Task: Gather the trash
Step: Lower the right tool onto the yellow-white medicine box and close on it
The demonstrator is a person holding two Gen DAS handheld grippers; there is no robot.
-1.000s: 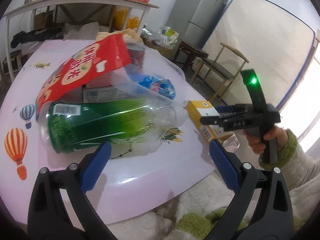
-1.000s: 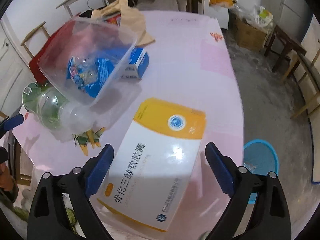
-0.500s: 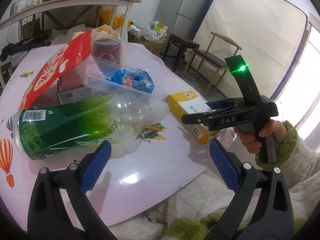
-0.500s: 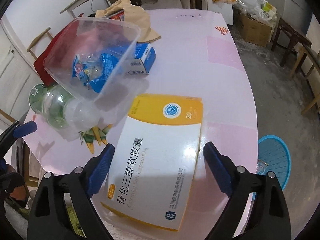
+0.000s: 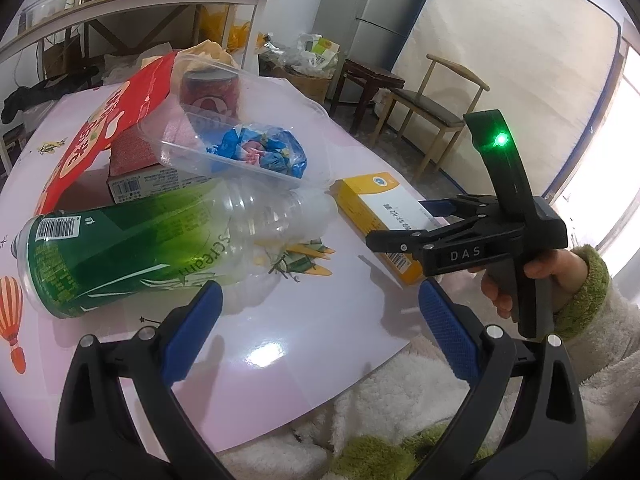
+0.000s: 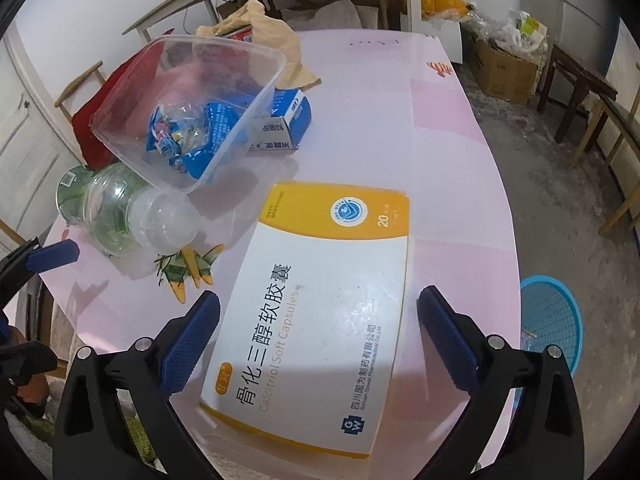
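A white and yellow medicine box lies flat at the near edge of the pink table. My right gripper is open, with its fingers on either side of the box's near half; it also shows in the left wrist view. The box shows there too. My left gripper is open and empty, just in front of a green plastic bottle lying on its side. A clear plastic tub holding blue wrappers leans on the bottle.
A red snack bag, a red can and a blue and white carton lie behind the tub. A blue basket stands on the floor to the right of the table. Chairs and a fridge stand beyond.
My right gripper has drawn back a little along the medicine box. My left gripper has swung right and back from the bottle.
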